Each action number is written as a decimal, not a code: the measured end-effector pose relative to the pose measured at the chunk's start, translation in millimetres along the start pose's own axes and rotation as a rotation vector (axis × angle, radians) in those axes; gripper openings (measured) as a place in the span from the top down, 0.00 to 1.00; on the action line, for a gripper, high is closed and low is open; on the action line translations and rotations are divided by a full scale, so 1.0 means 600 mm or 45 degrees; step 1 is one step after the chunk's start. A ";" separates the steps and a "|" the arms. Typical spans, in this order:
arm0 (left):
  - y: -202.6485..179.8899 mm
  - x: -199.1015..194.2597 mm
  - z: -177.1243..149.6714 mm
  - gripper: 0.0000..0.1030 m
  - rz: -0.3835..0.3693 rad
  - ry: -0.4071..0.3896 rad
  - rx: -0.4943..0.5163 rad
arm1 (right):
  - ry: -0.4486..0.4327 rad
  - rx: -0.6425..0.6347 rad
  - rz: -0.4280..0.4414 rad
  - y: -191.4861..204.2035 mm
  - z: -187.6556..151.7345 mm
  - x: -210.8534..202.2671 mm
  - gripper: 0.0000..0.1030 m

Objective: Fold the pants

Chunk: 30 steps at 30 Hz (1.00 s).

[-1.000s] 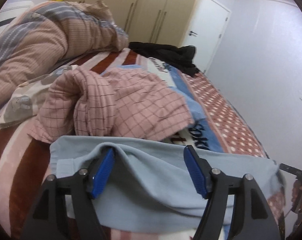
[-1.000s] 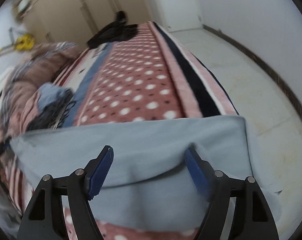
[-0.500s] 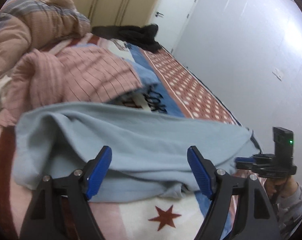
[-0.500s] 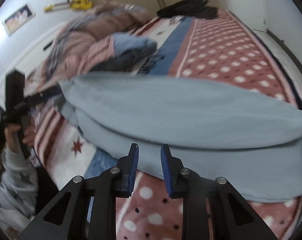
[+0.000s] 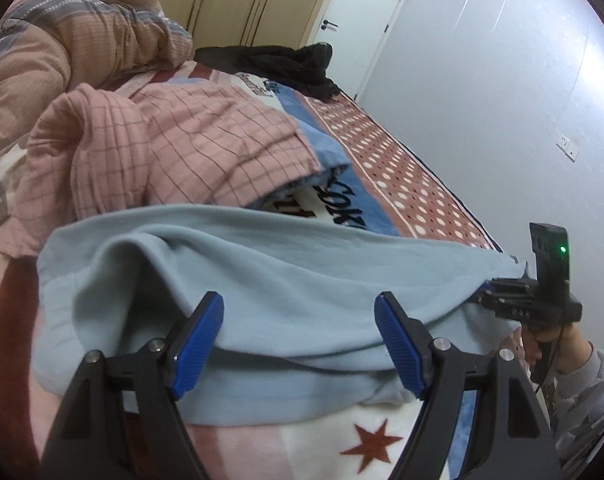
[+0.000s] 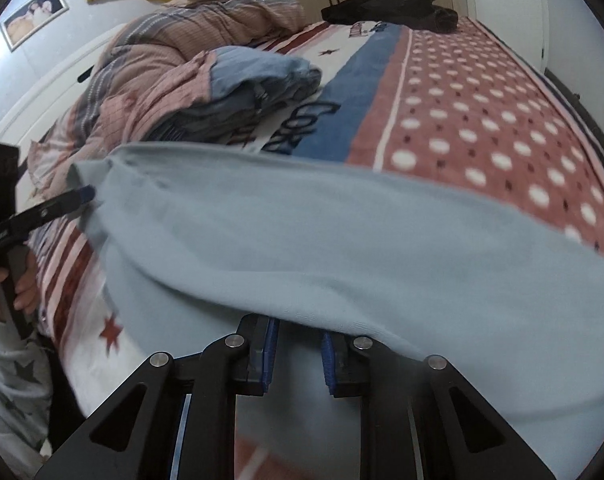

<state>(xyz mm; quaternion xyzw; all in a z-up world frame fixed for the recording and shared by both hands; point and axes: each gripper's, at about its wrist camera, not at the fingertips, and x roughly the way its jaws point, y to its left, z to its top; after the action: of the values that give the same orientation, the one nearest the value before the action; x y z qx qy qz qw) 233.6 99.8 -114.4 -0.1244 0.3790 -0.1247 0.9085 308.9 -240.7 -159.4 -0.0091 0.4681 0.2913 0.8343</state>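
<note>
— Blue pants point(image 5: 286, 280) lie across the bed point(image 5: 401, 184); what changed?
— The right gripper point(image 6: 298, 354) has just been closing, its 2 fingers now pinching the pants' near edge. The left gripper point(image 5: 298, 340) still hangs spread over the other end.
— Hidden?
— Cloth covers the right fingertips. Blanket lettering is partly covered; unreadable.

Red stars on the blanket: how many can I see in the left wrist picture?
1: a red star on the white band of blanket, below the light blue pants. Others may be hidden.
</note>
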 end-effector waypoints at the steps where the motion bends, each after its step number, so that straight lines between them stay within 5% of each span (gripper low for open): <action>1: 0.004 0.000 0.003 0.28 -0.001 -0.005 -0.001 | 0.000 -0.003 -0.019 -0.003 0.008 0.004 0.89; 14: 0.037 0.018 0.010 0.28 -0.050 0.049 -0.007 | -0.007 0.092 -0.157 -0.079 0.083 0.039 0.87; 21: 0.045 -0.008 0.000 0.27 -0.060 0.038 -0.078 | -0.020 -0.066 -0.010 0.025 0.076 0.031 0.80; 30: 0.078 0.005 0.006 0.26 -0.027 0.040 -0.118 | -0.006 -0.214 0.046 0.121 0.063 0.051 0.77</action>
<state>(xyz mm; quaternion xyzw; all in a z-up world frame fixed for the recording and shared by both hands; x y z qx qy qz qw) 244.4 143.2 -128.8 -0.1683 0.3973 -0.1187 0.8943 314.5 -155.0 -143.4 -0.0699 0.4401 0.3447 0.8262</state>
